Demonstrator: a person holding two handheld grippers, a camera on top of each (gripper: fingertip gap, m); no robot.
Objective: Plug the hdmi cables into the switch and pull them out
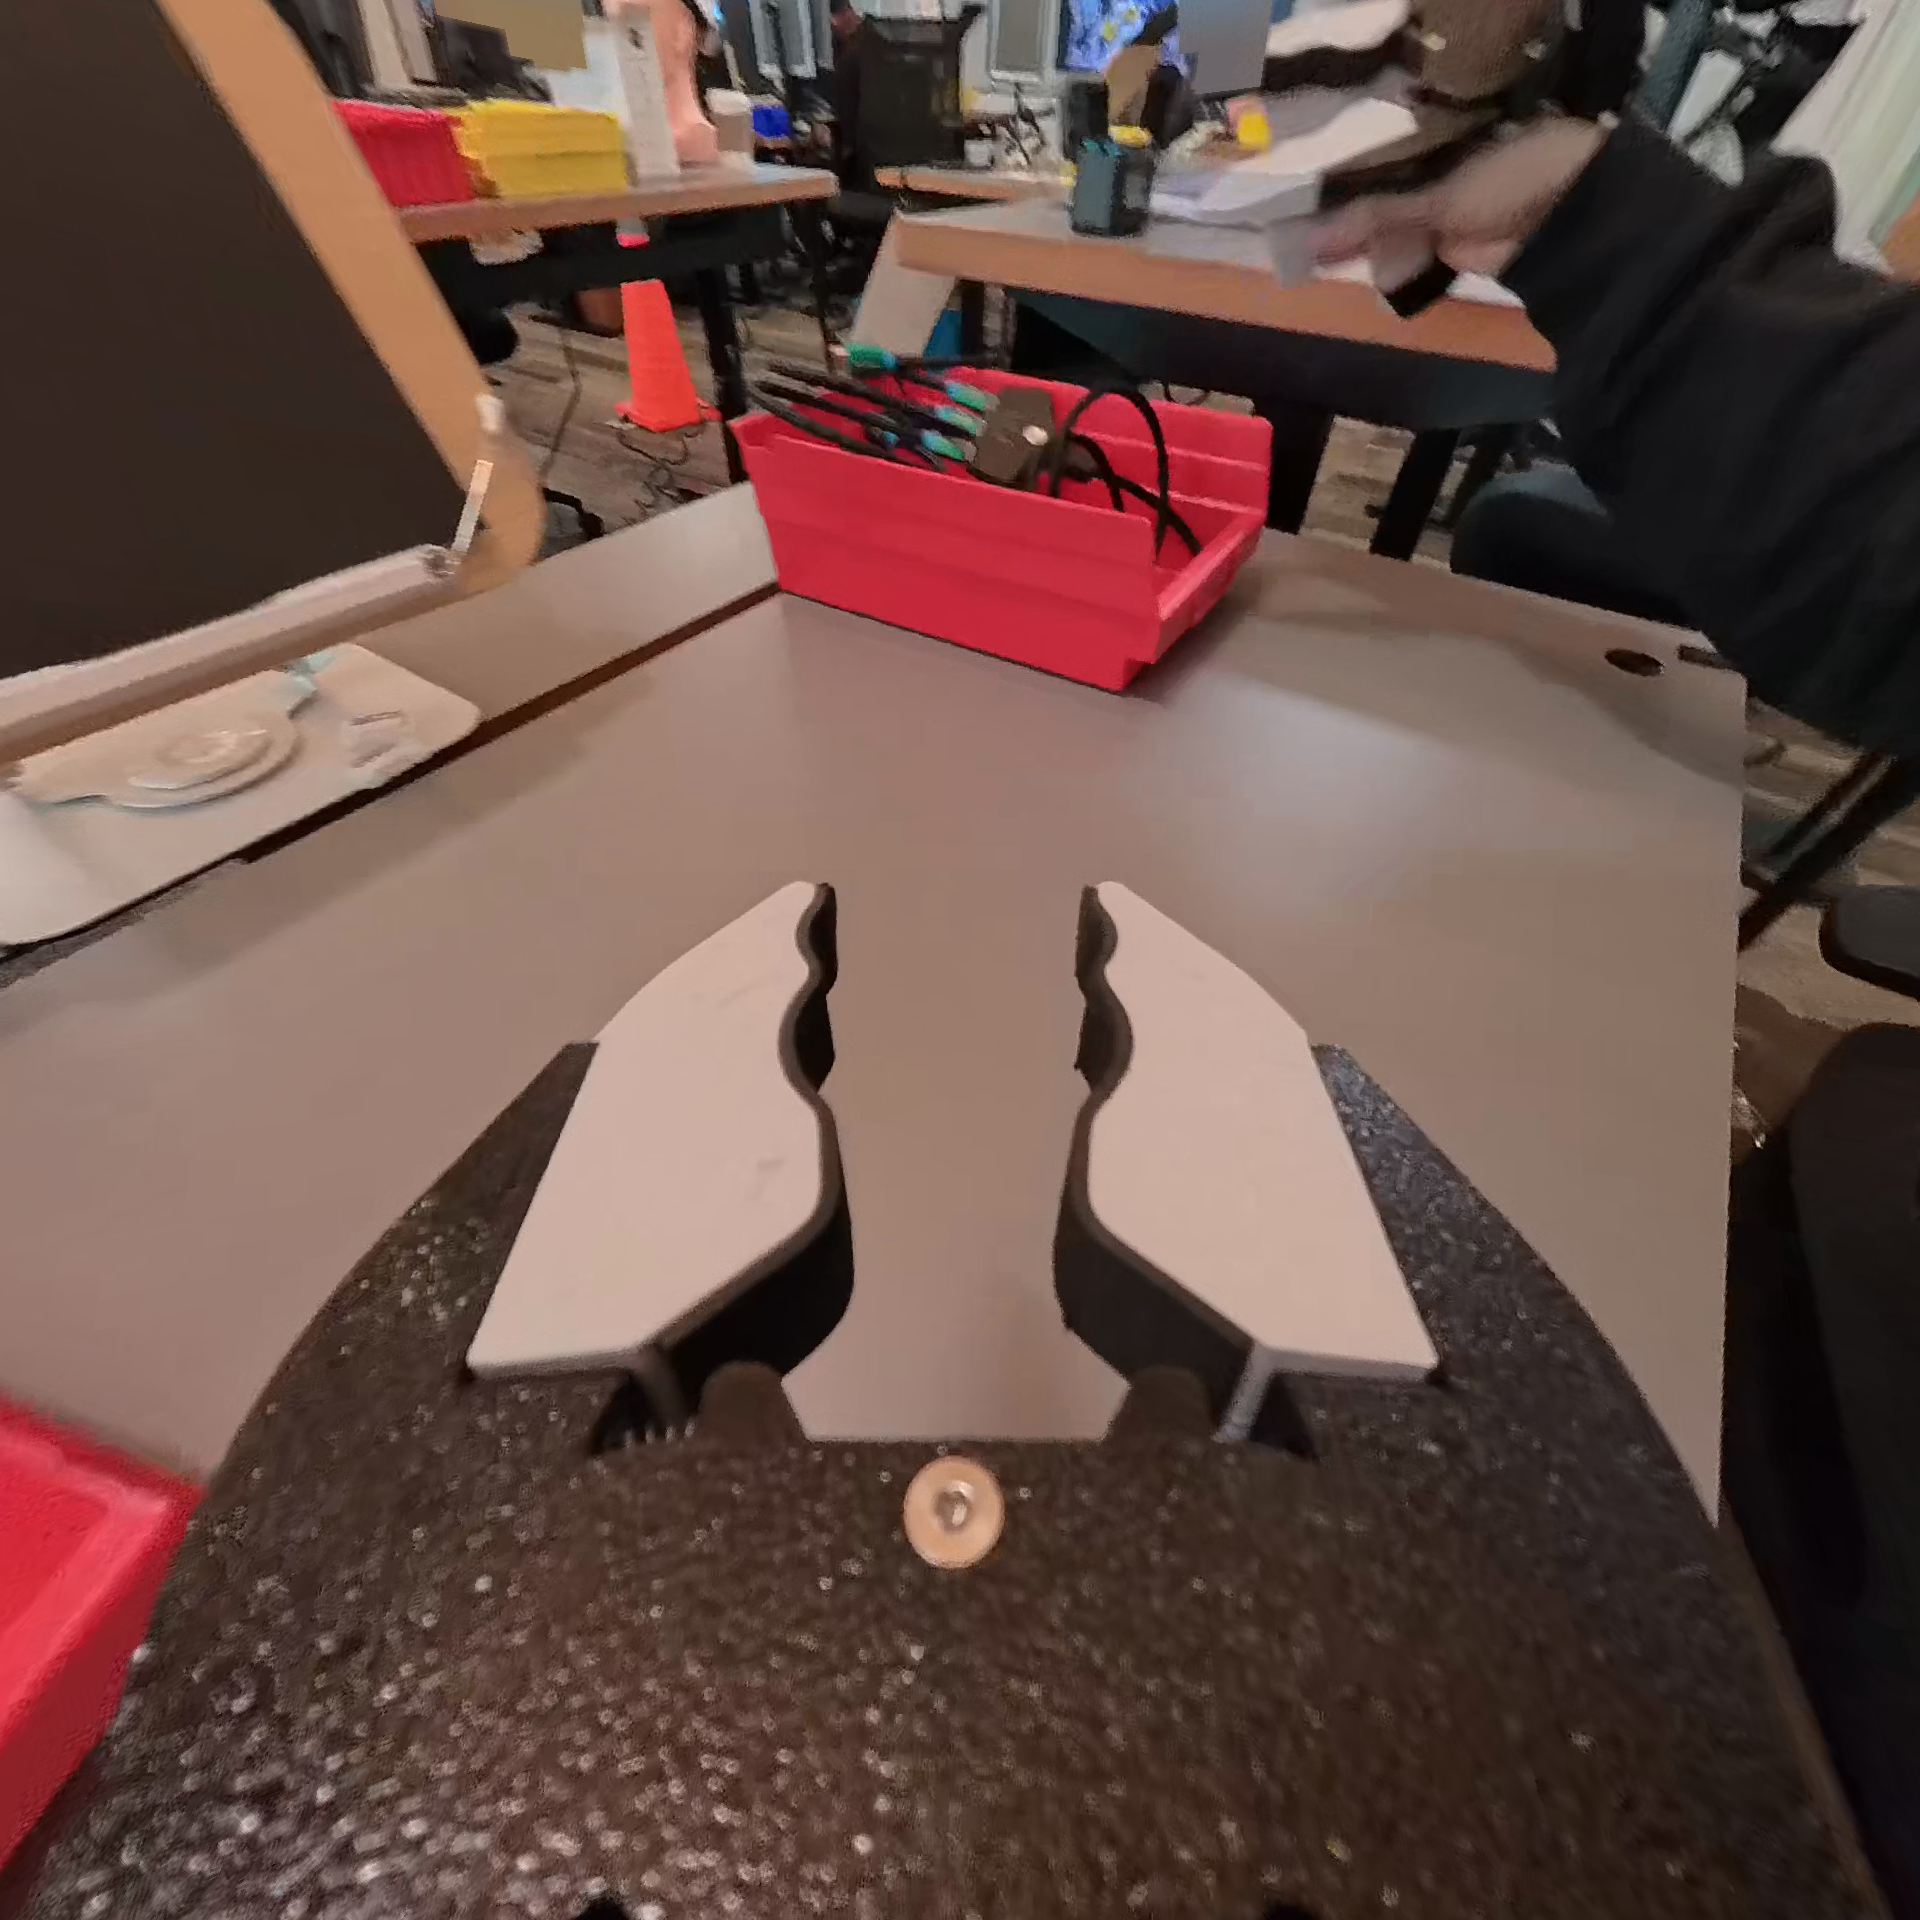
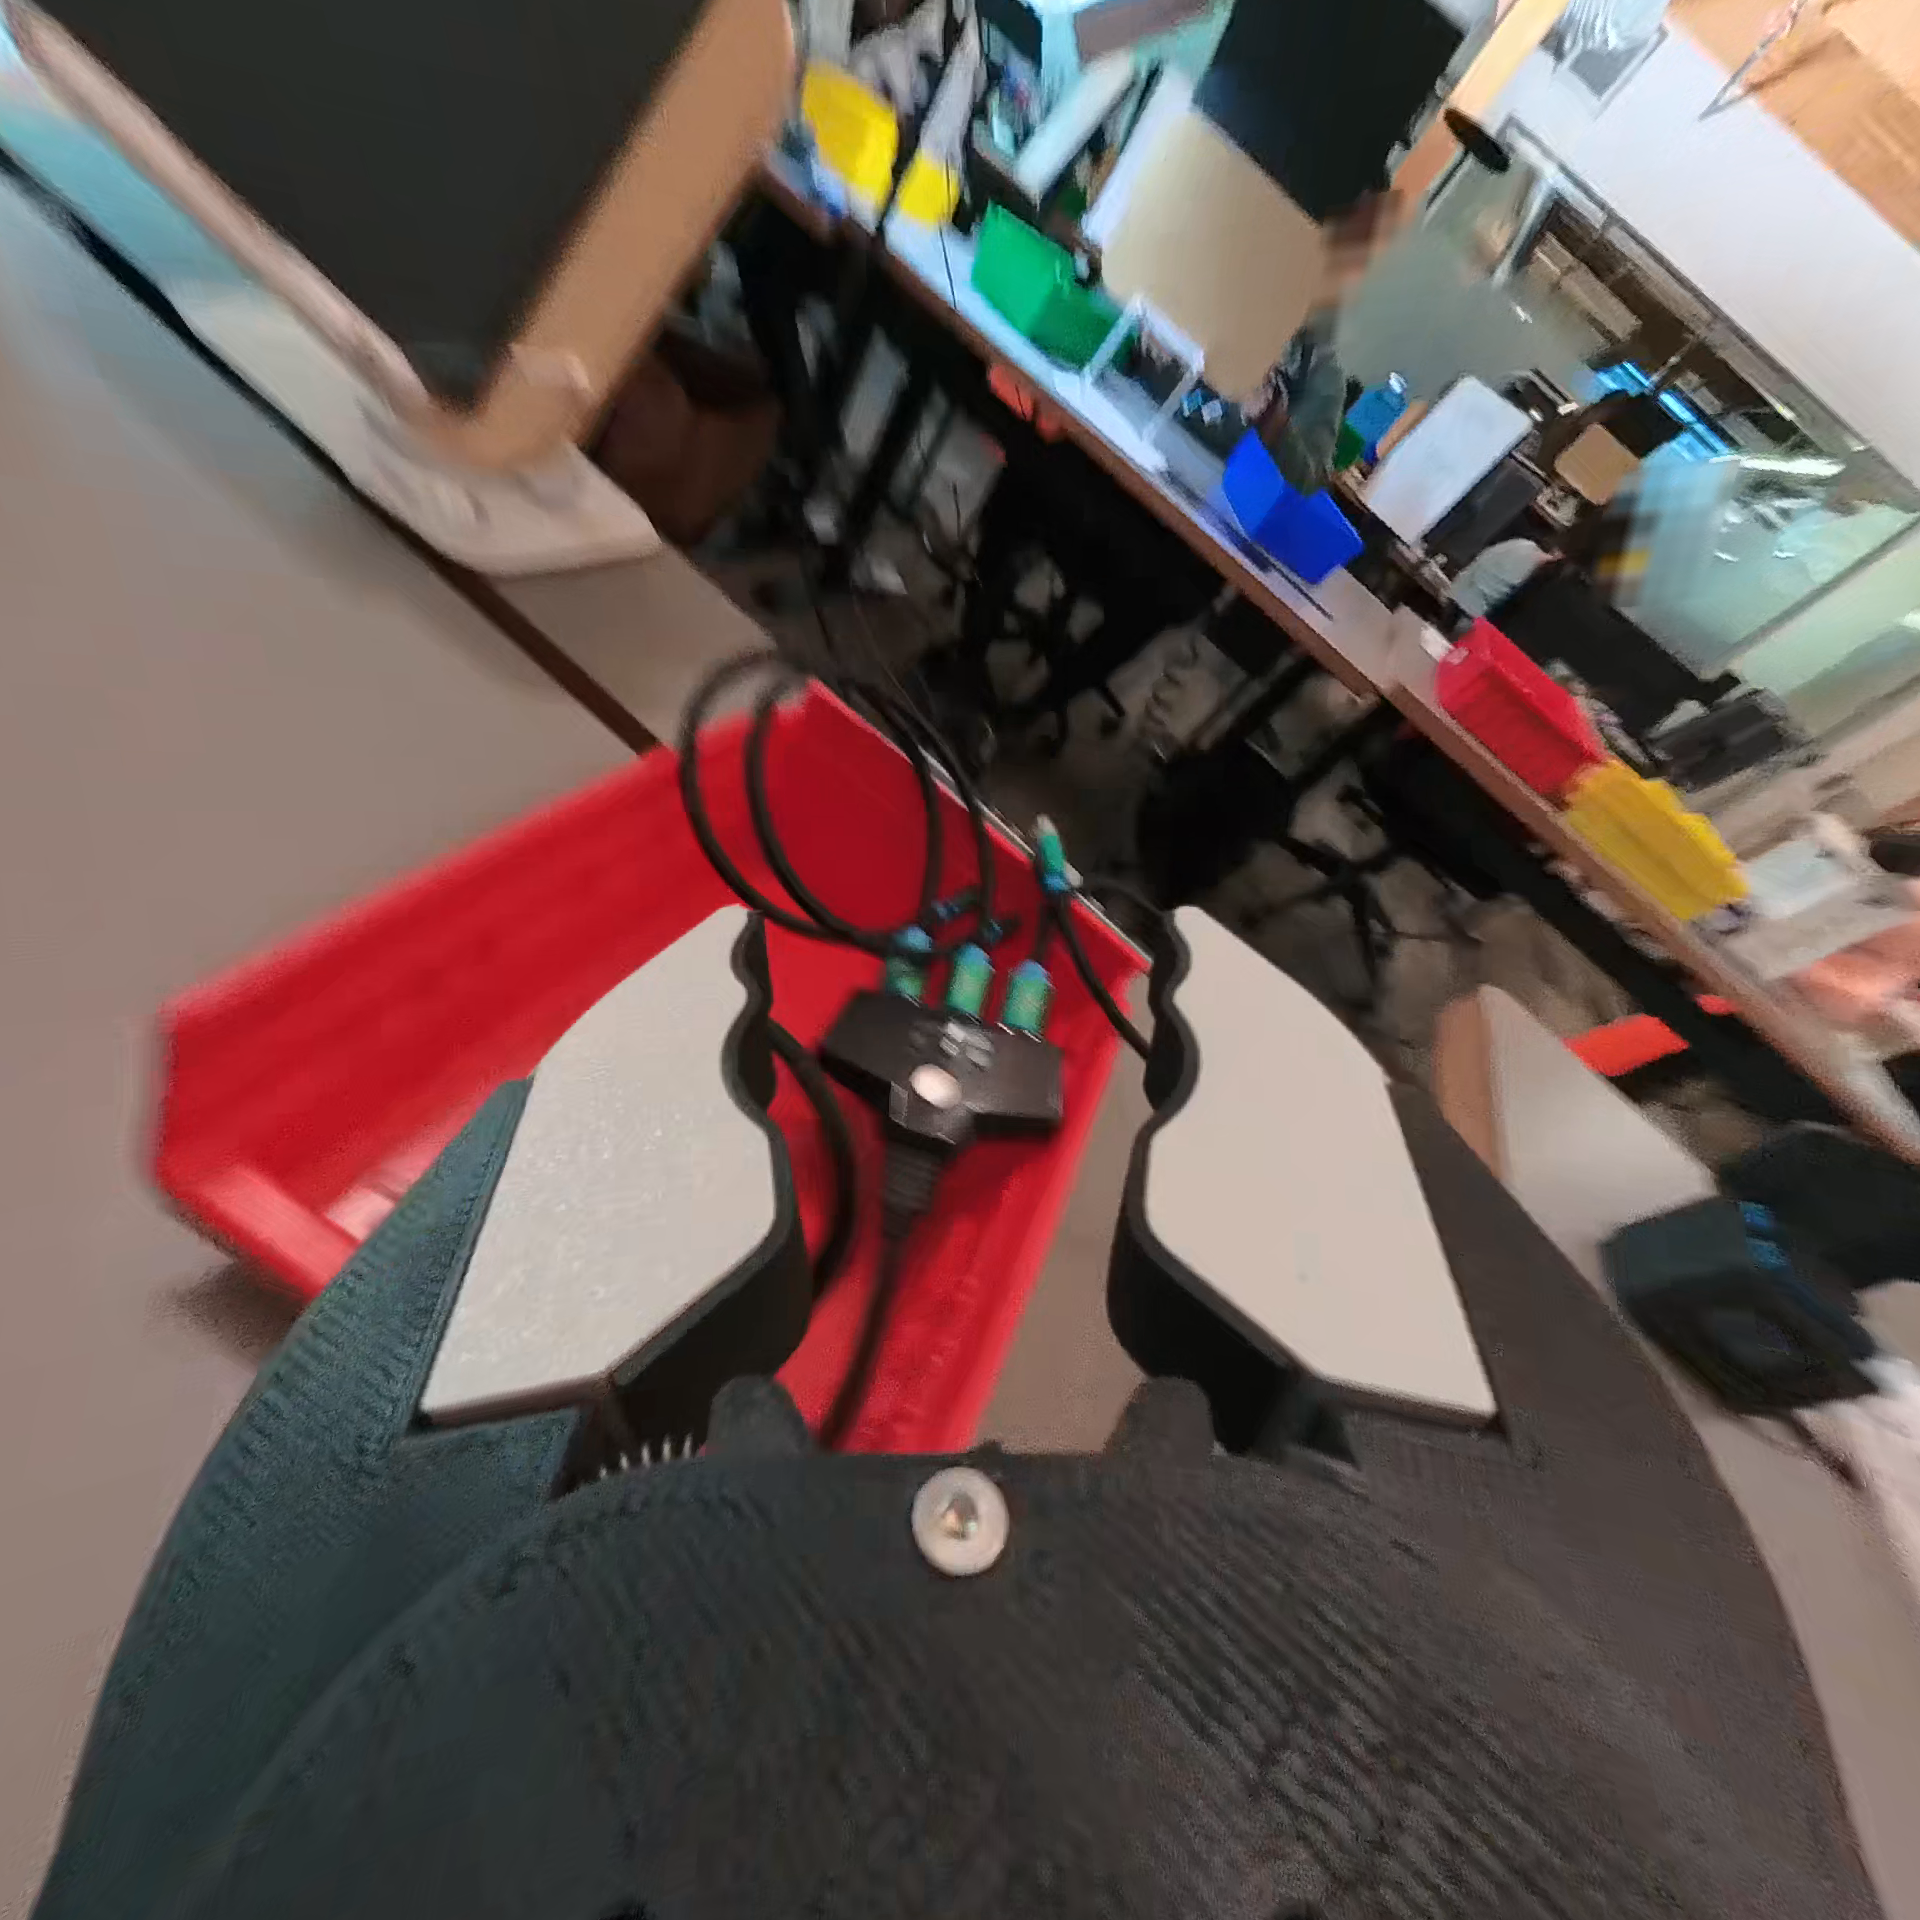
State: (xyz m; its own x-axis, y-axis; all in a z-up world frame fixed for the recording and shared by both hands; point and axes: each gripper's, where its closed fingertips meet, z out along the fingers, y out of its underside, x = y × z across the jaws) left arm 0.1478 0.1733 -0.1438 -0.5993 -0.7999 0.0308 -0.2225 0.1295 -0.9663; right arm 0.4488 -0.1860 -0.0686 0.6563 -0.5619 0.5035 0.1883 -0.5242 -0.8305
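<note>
A black HDMI switch [image 2: 951, 1081] lies in a red bin [image 2: 499, 997], with three green-ended black cables [image 2: 971, 982] plugged into its far side. My right gripper [image 2: 956, 935] is open and empty, hovering above the bin with the switch between its fingers in view. In the left wrist view the same red bin [image 1: 966, 551] stands at the table's far edge, holding the switch [image 1: 1013, 436] and the green-ended cables [image 1: 935, 410]. My left gripper [image 1: 956, 904] is open and empty, low over the grey table [image 1: 1351, 883], well short of the bin.
A second red bin [image 1: 73, 1579] sits at the near left. A tilted dark board [image 1: 208, 312] and a white tray [image 1: 208, 758] stand at the left. A person's dark sleeve [image 1: 1745, 416] reaches in at the upper right. Other tables with coloured bins lie beyond.
</note>
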